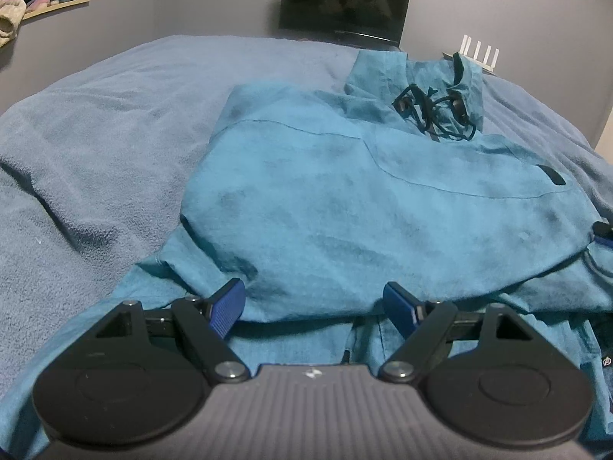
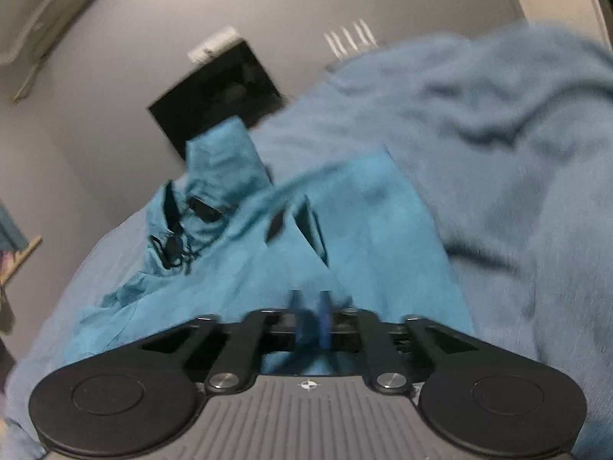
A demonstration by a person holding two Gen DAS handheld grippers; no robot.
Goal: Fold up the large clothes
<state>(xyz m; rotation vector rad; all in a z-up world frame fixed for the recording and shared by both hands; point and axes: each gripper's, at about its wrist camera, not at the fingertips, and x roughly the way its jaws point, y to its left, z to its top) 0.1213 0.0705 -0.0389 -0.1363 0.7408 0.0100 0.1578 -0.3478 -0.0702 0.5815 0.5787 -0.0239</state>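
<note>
A large teal hooded jacket (image 1: 345,199) lies on a blue-grey blanket (image 1: 99,122), hood and black drawcords (image 1: 433,111) at the far end. My left gripper (image 1: 312,304) is open just above the jacket's near folded edge, blue pads either side of the cloth, holding nothing. In the blurred, tilted right wrist view the jacket (image 2: 276,253) rises toward my right gripper (image 2: 310,318), whose blue pads are close together, pinched on the teal cloth. The right gripper's tip shows at the left wrist view's right edge (image 1: 603,232).
A dark monitor (image 1: 345,4) stands against the grey wall beyond the bed, with a white router (image 1: 479,53) to its right. A wooden shelf with clothes (image 1: 38,4) is at the upper left. The blanket (image 2: 517,153) is rumpled to the right.
</note>
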